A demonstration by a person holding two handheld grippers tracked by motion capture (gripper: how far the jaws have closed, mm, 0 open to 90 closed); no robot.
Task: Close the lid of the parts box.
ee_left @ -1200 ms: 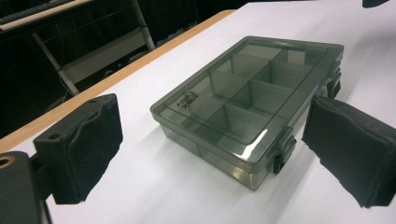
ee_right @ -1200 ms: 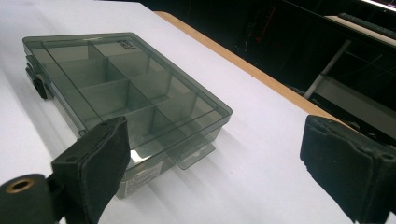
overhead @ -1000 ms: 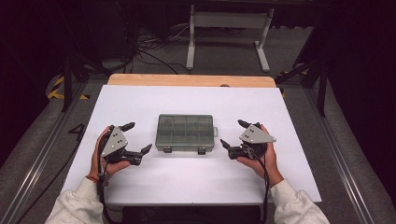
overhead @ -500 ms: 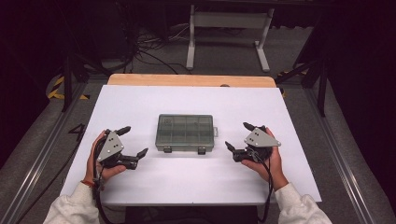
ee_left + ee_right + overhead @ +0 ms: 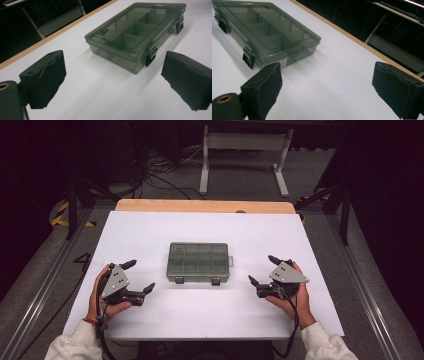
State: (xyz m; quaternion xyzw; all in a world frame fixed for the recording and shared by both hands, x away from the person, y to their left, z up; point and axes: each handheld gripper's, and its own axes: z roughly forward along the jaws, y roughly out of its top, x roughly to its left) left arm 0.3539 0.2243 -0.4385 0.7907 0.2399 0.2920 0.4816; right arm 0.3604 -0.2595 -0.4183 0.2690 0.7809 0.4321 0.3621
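Tongs, left (image 5: 138,277) and right (image 5: 260,269), gape wide, flanking your latched organizer box (image 5: 199,262) mid-desk (image 5: 150,227), ready to approach.

On the clear lid of the compartment box (image 5: 136,33), near its corner, a small embossed or printed mark in two short lines is seen in the left gripper view, but its letters are too small and blurred to be read. On the side wall of the same box, a pale rectangular label (image 5: 282,62) is shown in the right gripper view, just behind one black pad; no characters on it can be made out. In the high view, a pale marking resembling the digit 4 (image 5: 83,261) is seen on the floor left of the table. No other text, brand or number can be read.
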